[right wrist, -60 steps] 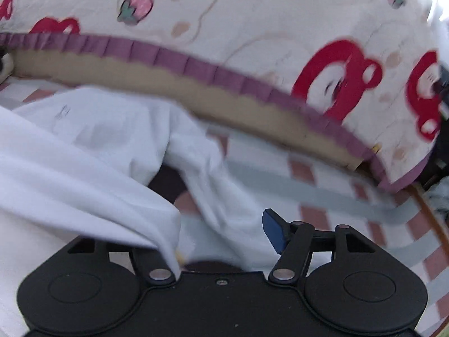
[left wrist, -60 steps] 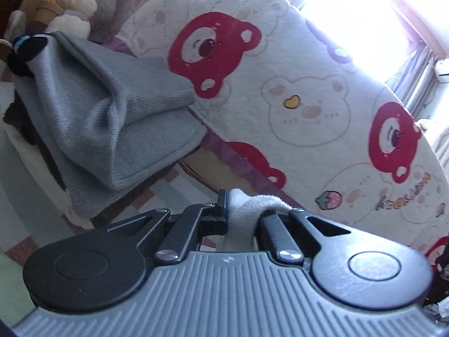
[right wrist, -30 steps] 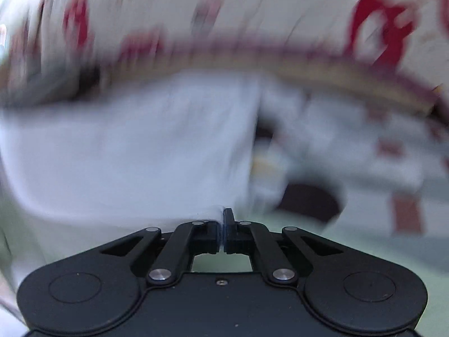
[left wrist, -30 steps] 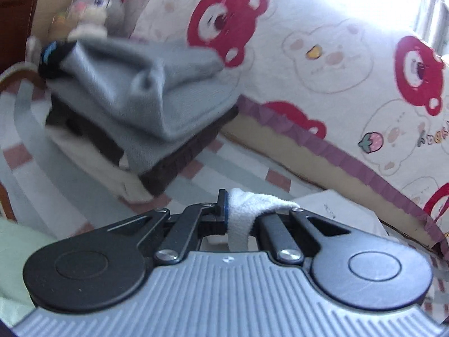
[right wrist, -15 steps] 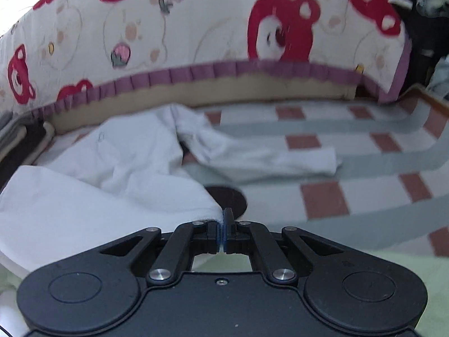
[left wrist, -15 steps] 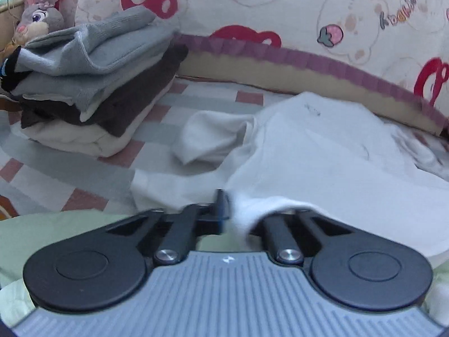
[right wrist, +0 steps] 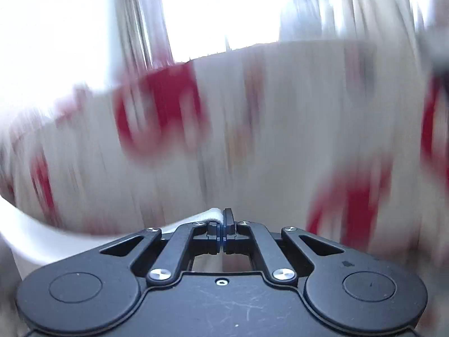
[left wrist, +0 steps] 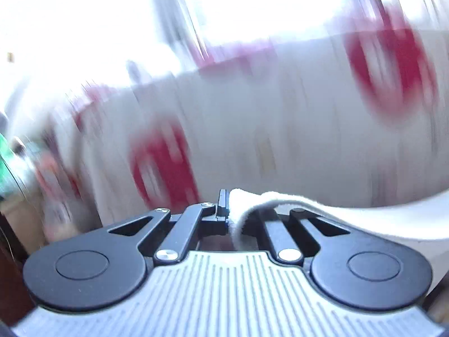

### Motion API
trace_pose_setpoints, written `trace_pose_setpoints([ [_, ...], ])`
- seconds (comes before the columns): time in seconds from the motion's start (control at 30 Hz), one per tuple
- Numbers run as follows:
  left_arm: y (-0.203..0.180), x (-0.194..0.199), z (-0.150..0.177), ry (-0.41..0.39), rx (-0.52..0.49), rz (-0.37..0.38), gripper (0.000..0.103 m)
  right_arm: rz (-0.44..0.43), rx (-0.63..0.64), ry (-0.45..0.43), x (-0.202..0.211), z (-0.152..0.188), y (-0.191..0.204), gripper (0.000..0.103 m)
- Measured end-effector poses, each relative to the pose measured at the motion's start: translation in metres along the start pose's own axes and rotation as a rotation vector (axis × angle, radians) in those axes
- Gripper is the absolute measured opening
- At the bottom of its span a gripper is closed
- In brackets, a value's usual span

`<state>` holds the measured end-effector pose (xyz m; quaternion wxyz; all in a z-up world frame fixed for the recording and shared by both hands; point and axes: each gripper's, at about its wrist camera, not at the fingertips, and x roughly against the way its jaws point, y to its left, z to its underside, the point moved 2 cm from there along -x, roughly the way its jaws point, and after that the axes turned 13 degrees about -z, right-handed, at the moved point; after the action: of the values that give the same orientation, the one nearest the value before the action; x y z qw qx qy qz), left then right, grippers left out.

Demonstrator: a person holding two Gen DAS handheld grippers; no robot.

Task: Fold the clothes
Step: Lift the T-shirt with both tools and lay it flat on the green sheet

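Both views are heavily motion-blurred. My left gripper is shut on a bunched edge of the white garment, which trails off to the right of the jaws. In the right wrist view my right gripper is shut on another edge of the same white garment, which hangs in a band to the left. Both grippers are raised and point toward the upright cushion with red bear prints. The rest of the garment is hidden below the frames.
A bright window with curtains glares above the cushion's top edge. A dark wooden edge shows at the far left of the left wrist view. The mat and the stack of folded clothes are out of view.
Both grippers have swung upward with the white garment. The mat, the spread garment and the folded stack dropped out of view; the bear cushion and window now fill both frames.
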<state>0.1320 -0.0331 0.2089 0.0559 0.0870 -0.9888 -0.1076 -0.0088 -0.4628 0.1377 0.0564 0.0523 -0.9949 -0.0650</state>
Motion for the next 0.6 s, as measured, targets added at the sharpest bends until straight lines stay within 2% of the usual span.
trace_pose_setpoints([
  [0.07, 0.028, 0.044, -0.069, -0.155, 0.057, -0.011, 0.002, 0.000, 0.120, -0.157, 0.048, -0.067, 0.019, 0.001],
  [0.13, 0.052, 0.095, -0.108, -0.264, 0.080, 0.002, 0.002, 0.013, 0.207, -0.297, 0.102, -0.102, 0.037, 0.001],
  [0.17, 0.061, 0.118, -0.115, -0.285, 0.087, 0.013, 0.002, -0.004, 0.218, -0.342, 0.128, -0.111, 0.043, 0.001],
  [0.2, 0.070, 0.140, -0.118, -0.295, 0.091, 0.027, 0.002, -0.028, 0.220, -0.340, 0.147, -0.109, 0.049, 0.001],
  [0.27, 0.082, 0.173, -0.099, -0.256, 0.090, 0.062, 0.002, -0.077, 0.222, -0.313, 0.181, -0.100, 0.059, 0.001],
  [0.33, 0.087, 0.185, -0.048, -0.137, 0.099, 0.101, 0.003, -0.102, 0.221, -0.234, 0.197, -0.067, 0.063, 0.002],
  [0.43, 0.086, 0.186, 0.049, 0.065, 0.129, 0.150, 0.003, -0.128, 0.105, -0.046, 0.197, 0.016, 0.050, 0.002],
  [0.6, 0.065, 0.147, 0.234, 0.368, 0.052, 0.118, 0.003, -0.085, -0.155, 0.263, 0.170, 0.184, 0.006, 0.001],
])
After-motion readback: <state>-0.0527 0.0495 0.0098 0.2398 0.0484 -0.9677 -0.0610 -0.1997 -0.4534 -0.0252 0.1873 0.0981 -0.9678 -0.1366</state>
